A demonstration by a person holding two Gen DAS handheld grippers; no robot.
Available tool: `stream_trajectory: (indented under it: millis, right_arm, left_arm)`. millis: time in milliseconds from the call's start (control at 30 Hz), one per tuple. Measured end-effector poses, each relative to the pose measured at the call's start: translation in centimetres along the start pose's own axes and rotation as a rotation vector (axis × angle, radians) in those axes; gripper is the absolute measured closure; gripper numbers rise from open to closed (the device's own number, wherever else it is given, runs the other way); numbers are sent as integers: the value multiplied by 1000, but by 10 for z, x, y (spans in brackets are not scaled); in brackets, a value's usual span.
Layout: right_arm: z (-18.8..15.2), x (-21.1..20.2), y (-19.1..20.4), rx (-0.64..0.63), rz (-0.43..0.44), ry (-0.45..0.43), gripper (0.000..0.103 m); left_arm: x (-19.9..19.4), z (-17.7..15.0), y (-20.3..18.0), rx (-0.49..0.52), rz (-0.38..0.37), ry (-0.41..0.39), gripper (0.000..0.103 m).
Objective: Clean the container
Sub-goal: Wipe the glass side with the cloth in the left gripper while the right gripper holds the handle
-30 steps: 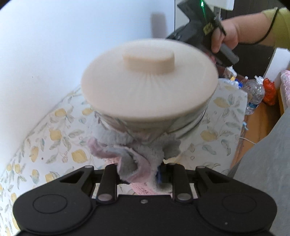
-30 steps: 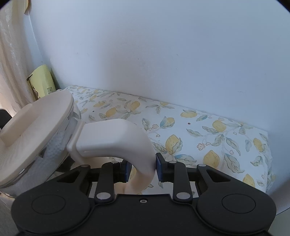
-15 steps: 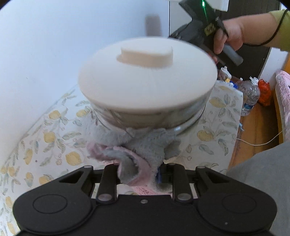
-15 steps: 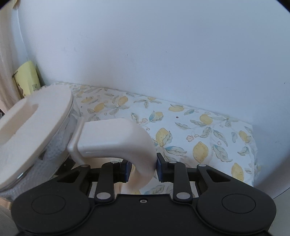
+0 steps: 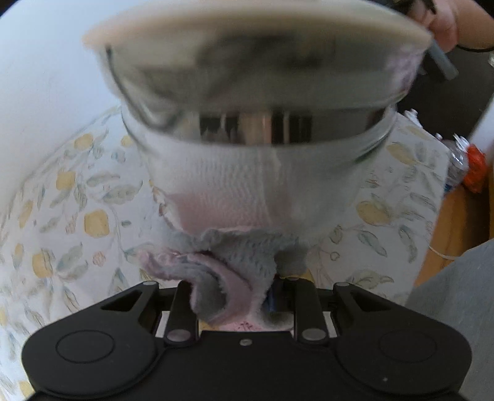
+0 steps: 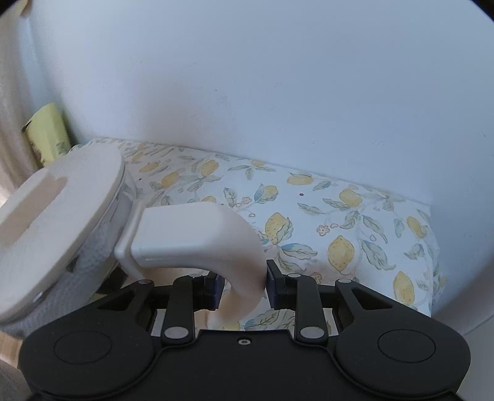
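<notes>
A clear glass container (image 5: pixel 256 172) with a cream lid (image 6: pixel 58 212) and a cream handle (image 6: pixel 197 237) is held in the air above the lemon-print tablecloth (image 6: pixel 339 234). My right gripper (image 6: pixel 242 287) is shut on the handle. My left gripper (image 5: pixel 234 296) is shut on a grey and pink cloth (image 5: pixel 222 268) pressed against the container's lower wall. In the left wrist view the container is blurred and fills the upper frame, seen from below the lid's rim.
A white wall (image 6: pixel 278 77) stands behind the table. A yellow-green box (image 6: pixel 46 135) leans at the far left. Plastic bottles and an orange bag (image 5: pixel 466 166) sit on the floor beyond the table's right edge. The person's hand (image 5: pixel 454 18) shows top right.
The left gripper with the cloth has dropped down the container's side, from just under the lid to its lower wall. The container has tilted slightly in the right gripper.
</notes>
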State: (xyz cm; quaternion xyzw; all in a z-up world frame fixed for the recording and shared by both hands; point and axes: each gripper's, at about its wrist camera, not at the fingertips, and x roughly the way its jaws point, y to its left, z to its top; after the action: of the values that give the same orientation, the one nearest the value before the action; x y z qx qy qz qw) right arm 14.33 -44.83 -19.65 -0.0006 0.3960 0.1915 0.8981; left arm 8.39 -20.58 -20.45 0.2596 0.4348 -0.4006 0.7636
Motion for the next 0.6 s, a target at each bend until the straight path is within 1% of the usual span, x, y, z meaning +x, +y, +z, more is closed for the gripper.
stream_trajectory:
  millis: [300, 400, 467, 600]
  right_arm:
    - [1, -4, -7, -37, 72, 30, 71]
    - [1, -4, -7, -47, 87, 34, 67]
    - [1, -4, -6, -58, 91, 33, 67]
    - [-1, -8, -8, -65, 109, 23, 69]
  left_arm:
    - [7, -5, -8, -75, 60, 8, 80]
    - [-3, -2, -11, -91, 70, 15, 80]
    - [-14, 0, -15, -79, 84, 0, 80]
    - [-41, 7, -18, -107, 98, -35, 80]
